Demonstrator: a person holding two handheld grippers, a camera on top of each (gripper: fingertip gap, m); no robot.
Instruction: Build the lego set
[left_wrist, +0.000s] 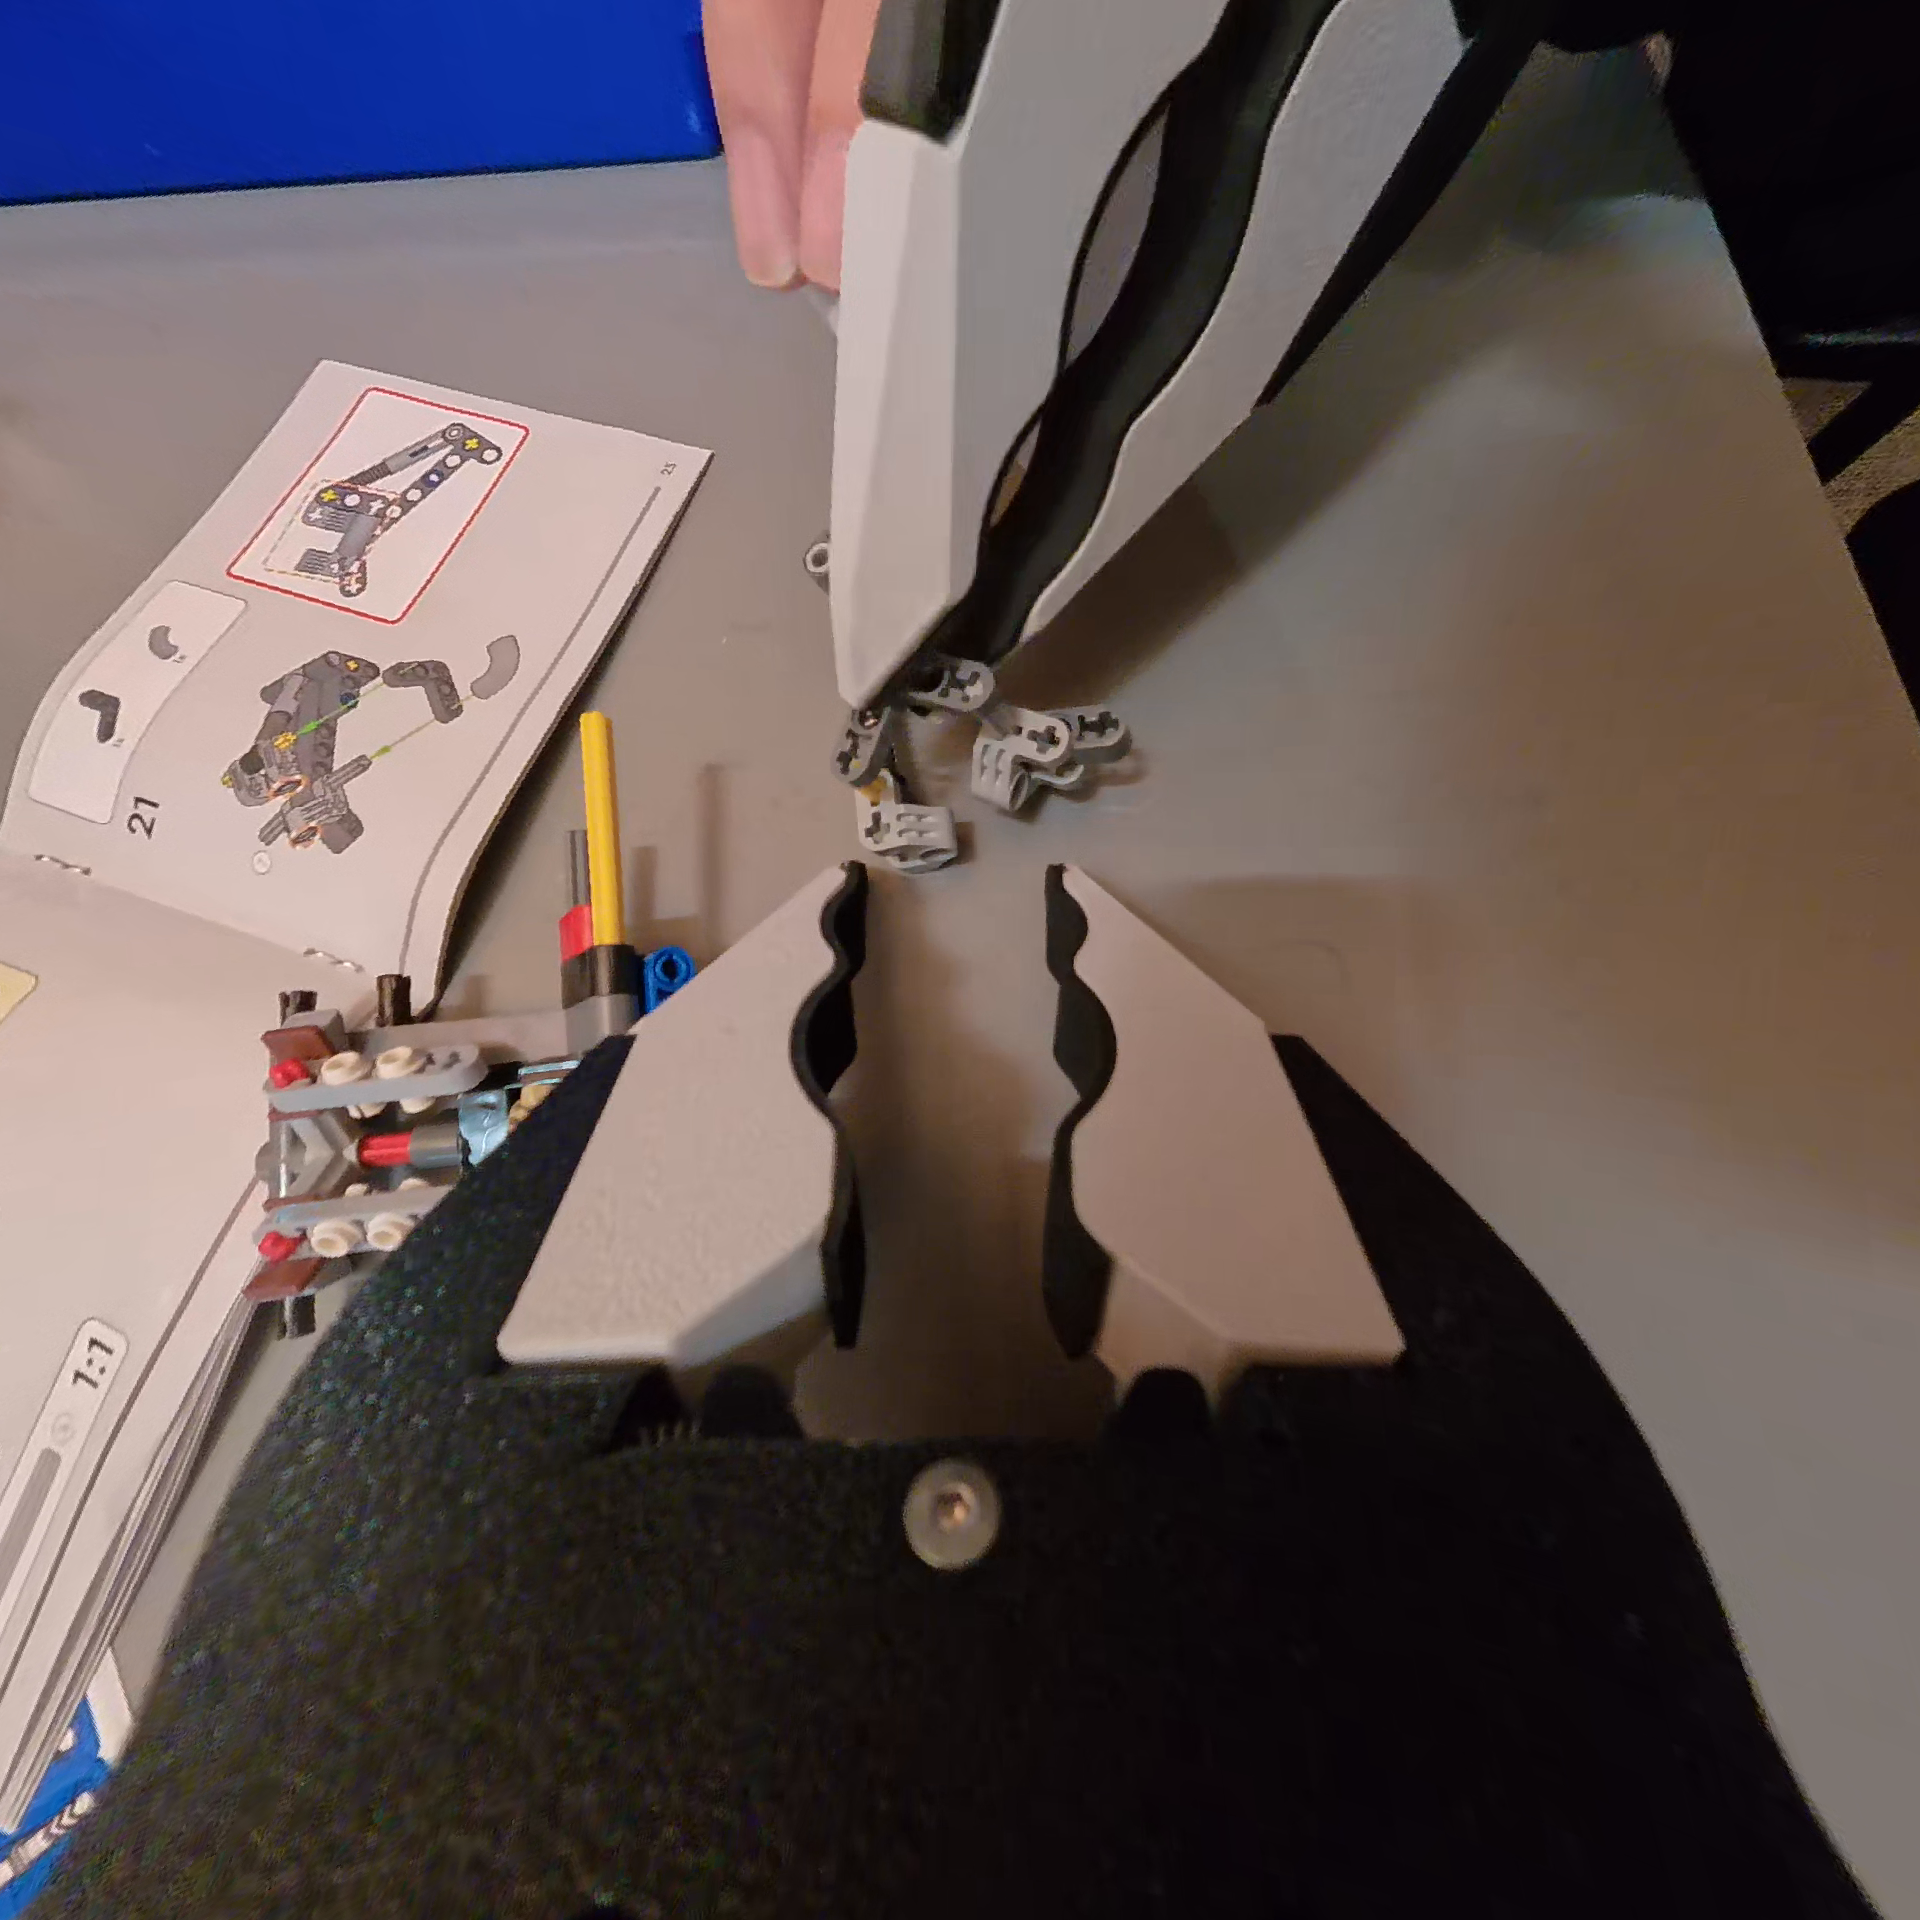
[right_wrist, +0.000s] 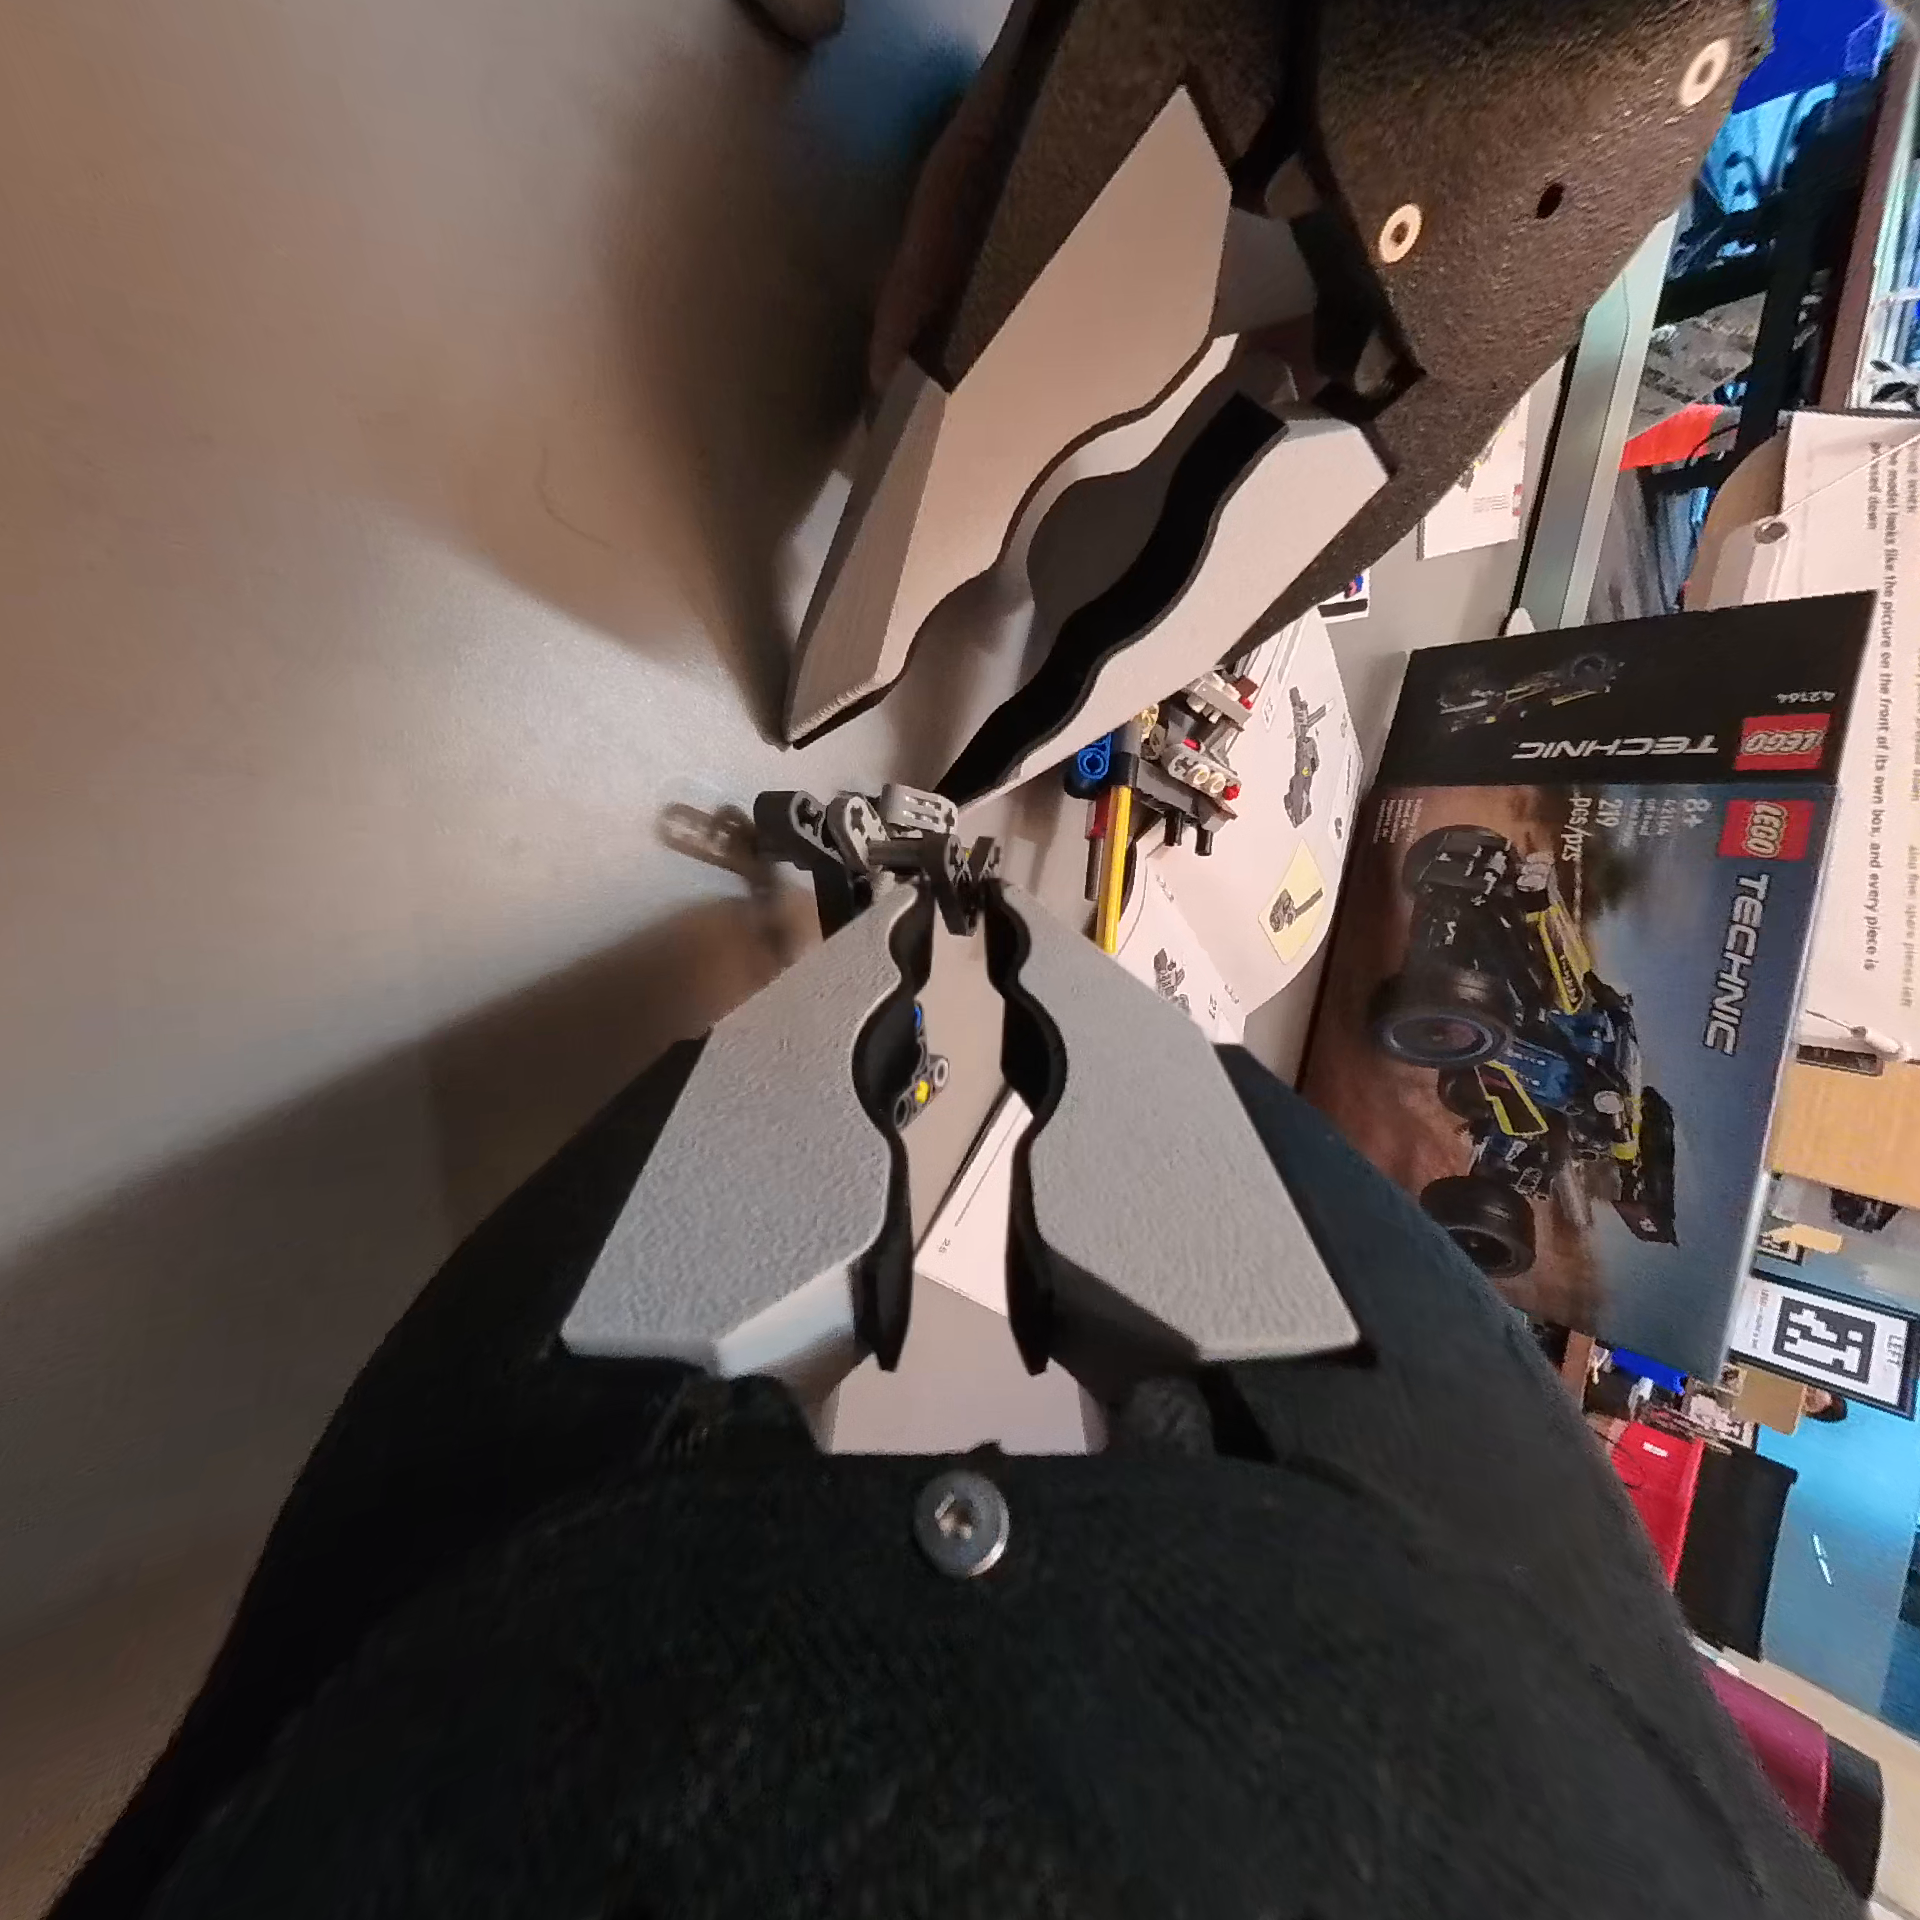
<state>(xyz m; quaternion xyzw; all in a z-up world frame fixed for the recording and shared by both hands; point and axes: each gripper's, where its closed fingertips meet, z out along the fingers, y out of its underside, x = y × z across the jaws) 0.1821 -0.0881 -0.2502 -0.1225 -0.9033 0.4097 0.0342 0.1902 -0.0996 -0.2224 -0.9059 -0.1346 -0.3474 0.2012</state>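
Several small grey connector pieces (left_wrist: 1023, 769) lie in a cluster on the grey table (left_wrist: 1351, 935). My right gripper (right_wrist: 958, 909) comes down onto the cluster, and its tips are closed on one grey connector (right_wrist: 961, 883). It also shows in the left wrist view (left_wrist: 925, 665), coming in from above. My left gripper (left_wrist: 954, 883) is open and empty, low over the table just short of the cluster. It also shows in the right wrist view (right_wrist: 894, 758). A partly built grey model (left_wrist: 364, 1122) with a yellow axle (left_wrist: 601, 821) lies left of my left gripper.
An open instruction booklet (left_wrist: 416, 623) lies at the left, under the model. The set's box (right_wrist: 1610, 987) stands beyond the booklet. A hand (left_wrist: 779, 156) shows behind the right gripper. The table edge (left_wrist: 1766, 468) runs along the right. Left and right tips are no more than a few centimetres apart.
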